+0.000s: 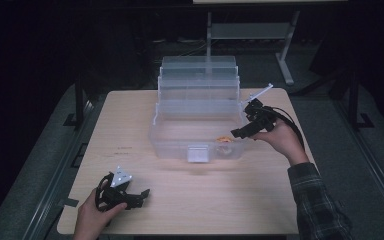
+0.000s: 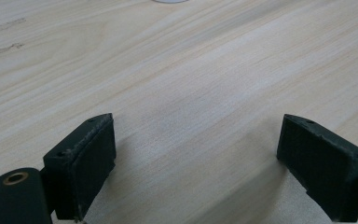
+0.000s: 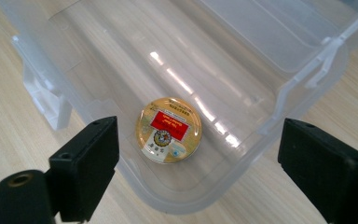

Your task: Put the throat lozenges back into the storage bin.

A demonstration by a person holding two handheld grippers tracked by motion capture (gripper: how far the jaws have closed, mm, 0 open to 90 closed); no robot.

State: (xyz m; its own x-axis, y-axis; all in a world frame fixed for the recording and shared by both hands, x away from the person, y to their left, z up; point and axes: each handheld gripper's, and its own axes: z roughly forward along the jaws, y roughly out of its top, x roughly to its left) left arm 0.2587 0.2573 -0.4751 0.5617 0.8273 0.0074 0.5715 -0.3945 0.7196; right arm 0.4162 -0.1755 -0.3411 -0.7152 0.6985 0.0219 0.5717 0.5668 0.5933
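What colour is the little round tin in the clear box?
The round tin is gold with a red label, best seen in the right gripper view.

High view overlooks table (image 1: 190,200); claw views look close, downward.

The table (image 1: 190,200) is pale, matt wood grain. The box (image 3: 270,60) is clear, glossy plastic, and the round tin (image 3: 168,129) inside it shines gold. The gripper pads (image 2: 95,158) look black and rough.

Left gripper (image 1: 141,194) low, level, jaws wide apart, nothing between; right gripper (image 1: 236,133) raised, tilted down, jaws apart, nothing gripped
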